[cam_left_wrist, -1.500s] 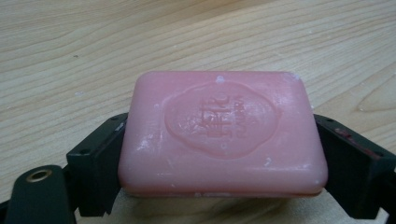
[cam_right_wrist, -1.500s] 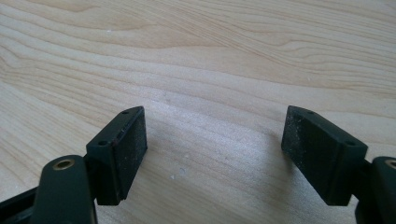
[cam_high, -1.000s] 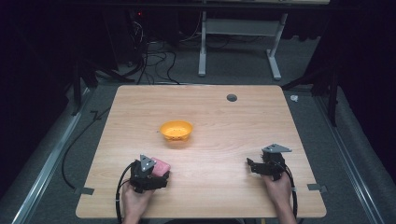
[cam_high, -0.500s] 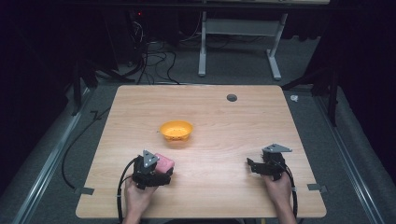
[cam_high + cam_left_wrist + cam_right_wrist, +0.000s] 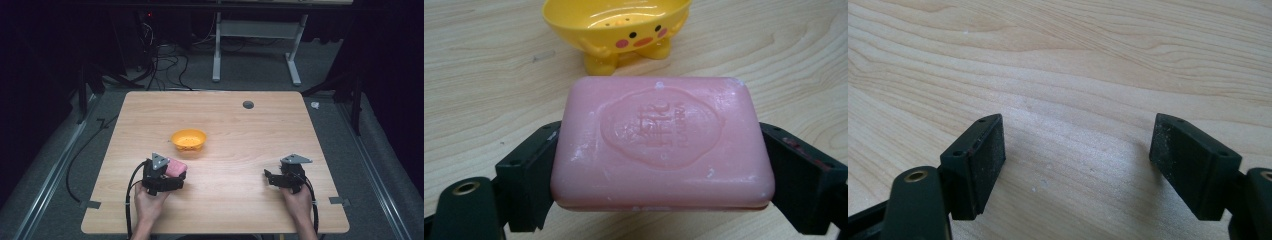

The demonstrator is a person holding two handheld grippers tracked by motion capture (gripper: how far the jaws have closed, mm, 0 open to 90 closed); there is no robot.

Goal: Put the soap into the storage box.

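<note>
Both jaws clamp the pink soap [image 5: 663, 142] endwise.

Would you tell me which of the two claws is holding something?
The left claw: its jaws clamp the short ends of the pink rectangular soap bar. The right claw is open over bare wooden table.

- You are working with two grippers: the left gripper [image 5: 176, 176] is sitting just short of the soap dish, and the right gripper [image 5: 270, 177] is lying well off to the dish's right.
- You are gripping one pink soap bar [image 5: 663, 142], just in front of the dish.
- One yellow soap dish [image 5: 188, 140] is standing on the table.
- One wooden table [image 5: 250, 130] is carrying the dish.
</note>
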